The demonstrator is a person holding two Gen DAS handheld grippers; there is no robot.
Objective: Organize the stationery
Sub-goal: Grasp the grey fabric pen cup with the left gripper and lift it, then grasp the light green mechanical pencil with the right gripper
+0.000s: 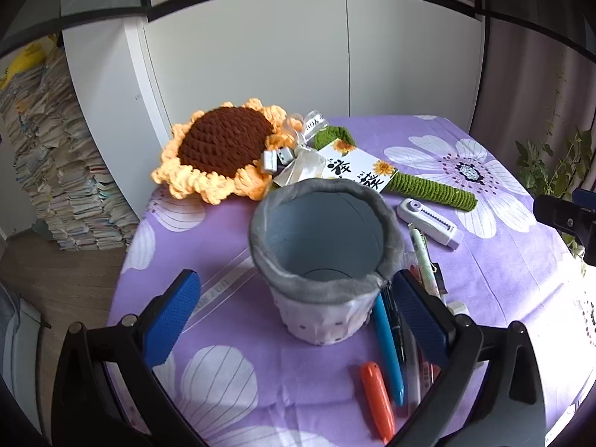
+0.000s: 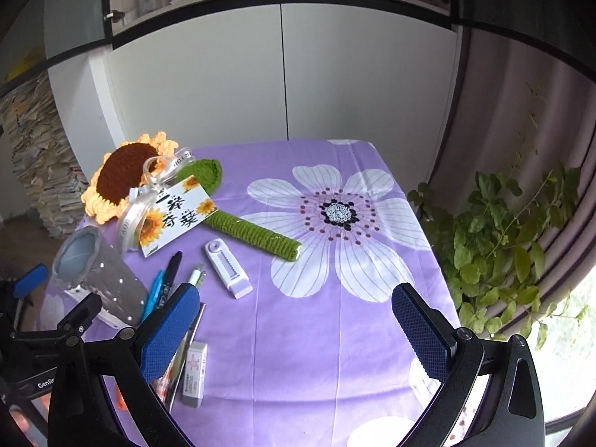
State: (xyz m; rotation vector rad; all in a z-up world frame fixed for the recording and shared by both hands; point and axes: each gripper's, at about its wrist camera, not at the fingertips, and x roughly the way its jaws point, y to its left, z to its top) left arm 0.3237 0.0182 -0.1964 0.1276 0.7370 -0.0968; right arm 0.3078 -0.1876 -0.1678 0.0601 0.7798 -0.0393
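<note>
Left gripper (image 1: pixel 294 316): we hold its blue-padded fingers spread wide, one on each side of the holder, touching neither side that we can see.
Right gripper (image 2: pixel 298 335): we hold it spread wide as well, above bare purple cloth, pinching nothing.
Pen holder: the grey felt-rimmed cylindrical pen holder (image 1: pixel 324 260) stands upright between our left fingers, near the left front of the table.
Pens: a blue plastic pen (image 1: pixel 389 350), a short orange marker (image 1: pixel 378 402) and a black pen (image 2: pixel 172 266) lie flat just right of the holder; a pale green-tipped pen (image 2: pixel 196 277) lies beside them.
Eraser: a white rectangular eraser in a paper sleeve (image 2: pixel 195 374) lies by our right gripper's left finger.
Correction tape: a white oblong correction-tape dispenser (image 2: pixel 228 269) lies further back, apart from the pens.
Sunflower: a crocheted yellow-and-brown sunflower with a green stem (image 1: pixel 223 149) lies behind, a ribboned card on its stem.
Table: a purple floral tablecloth (image 2: pixel 335 354) covers it.
</note>
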